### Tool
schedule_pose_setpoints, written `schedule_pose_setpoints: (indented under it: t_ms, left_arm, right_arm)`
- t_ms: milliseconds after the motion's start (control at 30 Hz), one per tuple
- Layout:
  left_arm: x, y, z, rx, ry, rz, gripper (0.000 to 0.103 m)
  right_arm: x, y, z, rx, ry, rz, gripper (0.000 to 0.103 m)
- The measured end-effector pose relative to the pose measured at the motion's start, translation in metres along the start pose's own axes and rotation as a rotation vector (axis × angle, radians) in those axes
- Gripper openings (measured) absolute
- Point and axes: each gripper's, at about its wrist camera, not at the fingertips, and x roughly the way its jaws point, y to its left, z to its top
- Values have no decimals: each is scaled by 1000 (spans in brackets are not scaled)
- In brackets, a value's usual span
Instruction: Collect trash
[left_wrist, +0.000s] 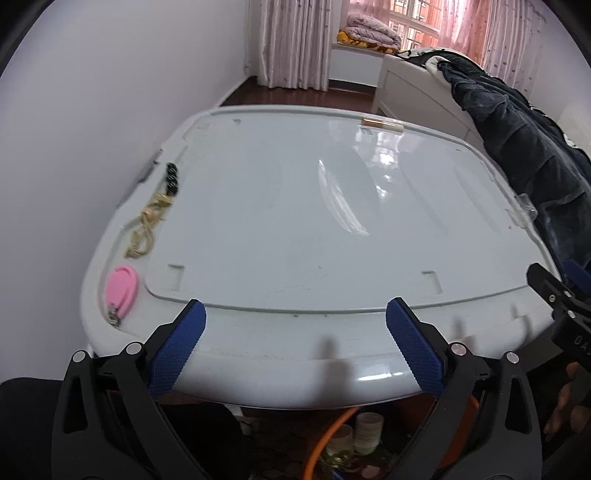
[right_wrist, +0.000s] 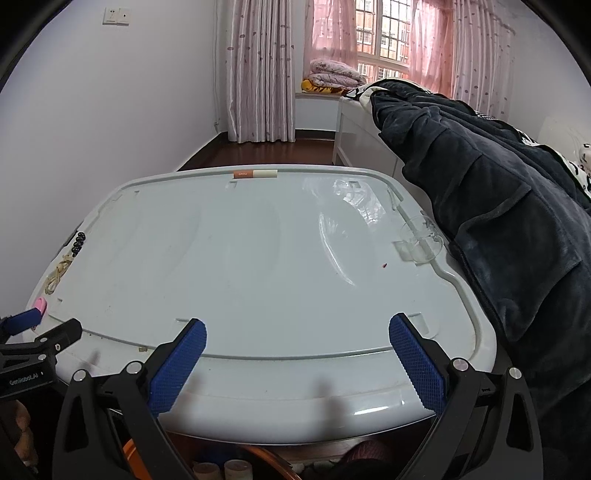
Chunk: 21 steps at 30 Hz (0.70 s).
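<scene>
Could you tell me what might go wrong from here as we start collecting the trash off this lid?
1. The cigarette lies at the far rim of the lid; a nudge could roll it off the back.
2. The clear glass cup sits at the right edge beside the dark robe, hard to see, and the right gripper could knock it.
3. The pink nail clipper might be mistaken for trash.

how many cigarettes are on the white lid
1. The cigarette lies alone along the far rim of the white lid, orange filter end to the left. More could be hidden under the dark blanket draped over the right edge.
</scene>
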Motion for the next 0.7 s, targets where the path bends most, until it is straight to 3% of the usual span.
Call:
schedule_pose_setpoints:
  t_ms: [233,700]
  left_arm:
    - [-7,1,-1,-5,-54,11,96]
    - [-6,-6,-1,32,-58,11,96]
  right_arm:
    - [1,0,0,2,3,1,98]
    - [0,-7,0,53,-14,9,98]
